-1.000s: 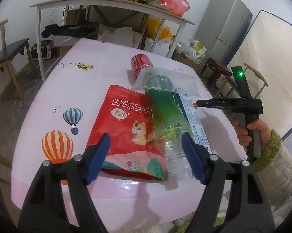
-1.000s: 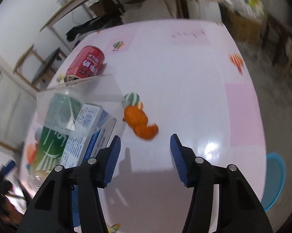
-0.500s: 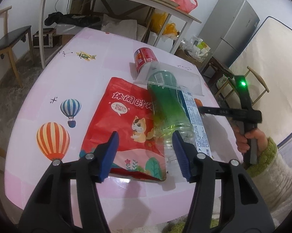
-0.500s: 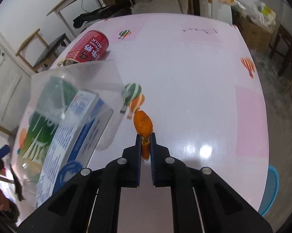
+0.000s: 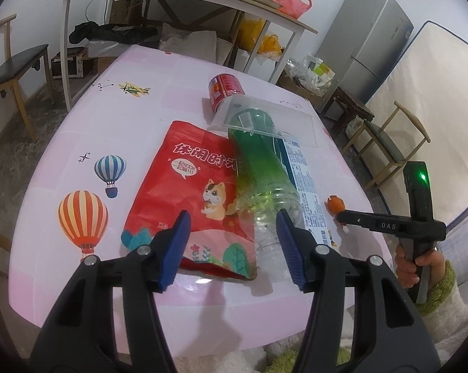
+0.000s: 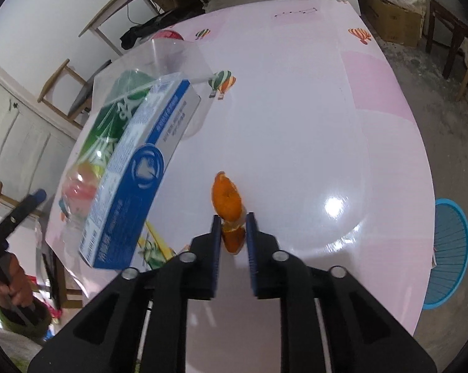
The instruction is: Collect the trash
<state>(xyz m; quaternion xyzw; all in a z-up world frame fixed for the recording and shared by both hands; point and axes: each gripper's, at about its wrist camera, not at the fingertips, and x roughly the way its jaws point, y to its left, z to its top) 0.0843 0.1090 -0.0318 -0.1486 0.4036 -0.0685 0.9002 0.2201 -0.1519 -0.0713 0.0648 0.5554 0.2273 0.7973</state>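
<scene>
**Desk inventory: trash items and both grippers**

- Desk (image 5: 62, 143): pink top with balloon prints.
- Orange peel (image 6: 226, 199): lies on the desk near its right edge. Its near end sits between the fingers of the right gripper (image 6: 233, 231), whose jaws are opening; whether the pads press it, I cannot tell.
- Green plastic bottle (image 5: 258, 168): on its side, partly in a clear bag, overlapping the red snack bag (image 5: 178, 192).
- Blue-and-white carton (image 6: 140, 168): beside the bottle.
- Red can (image 5: 223, 88): behind the bottle.
- Left gripper (image 5: 234, 245): open, empty, hovering over the snack bag's near edge and the bottle's clear end.
</scene>
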